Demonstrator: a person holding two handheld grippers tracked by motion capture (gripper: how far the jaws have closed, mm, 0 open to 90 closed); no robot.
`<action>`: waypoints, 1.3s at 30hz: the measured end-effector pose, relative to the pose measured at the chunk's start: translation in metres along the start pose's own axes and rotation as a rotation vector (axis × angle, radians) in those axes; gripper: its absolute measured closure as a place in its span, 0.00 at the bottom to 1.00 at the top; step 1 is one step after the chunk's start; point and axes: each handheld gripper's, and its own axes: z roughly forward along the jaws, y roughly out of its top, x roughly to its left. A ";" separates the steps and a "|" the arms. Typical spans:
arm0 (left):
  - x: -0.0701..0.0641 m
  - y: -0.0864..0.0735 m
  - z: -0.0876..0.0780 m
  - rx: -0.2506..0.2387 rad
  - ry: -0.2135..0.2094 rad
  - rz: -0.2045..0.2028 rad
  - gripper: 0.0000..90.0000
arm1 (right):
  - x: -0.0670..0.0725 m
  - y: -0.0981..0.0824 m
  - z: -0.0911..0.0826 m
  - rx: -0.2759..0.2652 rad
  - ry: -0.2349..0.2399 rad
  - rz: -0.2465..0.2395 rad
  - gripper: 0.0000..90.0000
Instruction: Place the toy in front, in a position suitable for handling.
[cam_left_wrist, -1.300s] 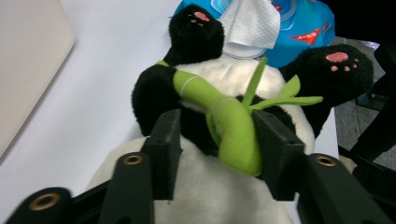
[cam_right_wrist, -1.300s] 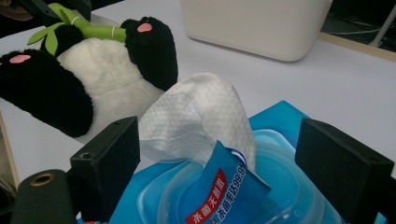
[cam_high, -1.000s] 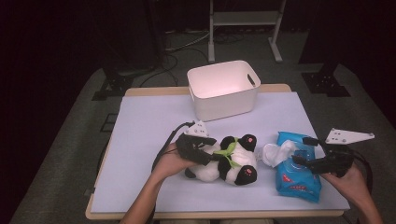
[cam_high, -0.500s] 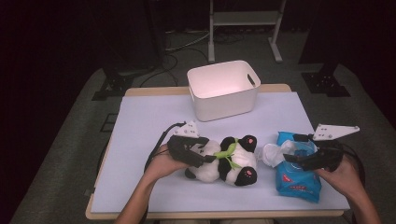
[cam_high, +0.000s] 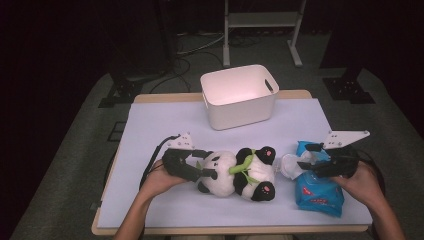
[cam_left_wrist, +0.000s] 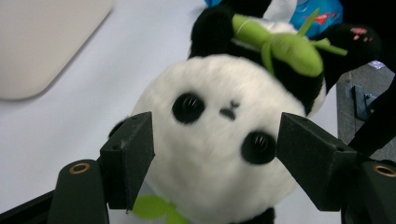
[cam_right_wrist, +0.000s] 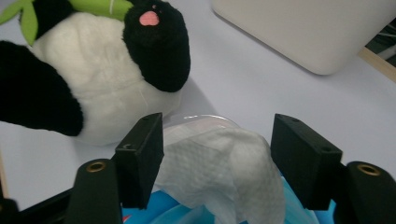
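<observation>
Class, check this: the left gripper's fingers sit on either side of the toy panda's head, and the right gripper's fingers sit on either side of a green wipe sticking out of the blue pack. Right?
Not quite: the wipe is white, as the right gripper view shows. The rest holds.

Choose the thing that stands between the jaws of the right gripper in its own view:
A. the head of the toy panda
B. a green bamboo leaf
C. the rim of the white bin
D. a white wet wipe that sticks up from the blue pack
D: in the right gripper view the white wet wipe rises from the blue pack between the two black jaws.
</observation>
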 end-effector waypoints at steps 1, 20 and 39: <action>0.001 -0.002 0.000 0.005 0.005 -0.004 0.29 | 0.000 0.000 0.001 0.007 -0.004 -0.002 0.44; 0.007 -0.018 0.005 0.002 -0.001 -0.027 0.29 | -0.011 -0.005 -0.017 -0.008 -0.037 0.005 0.94; 0.004 -0.018 0.010 0.003 -0.010 -0.002 0.29 | -0.027 -0.004 -0.052 -0.176 -0.009 0.129 0.96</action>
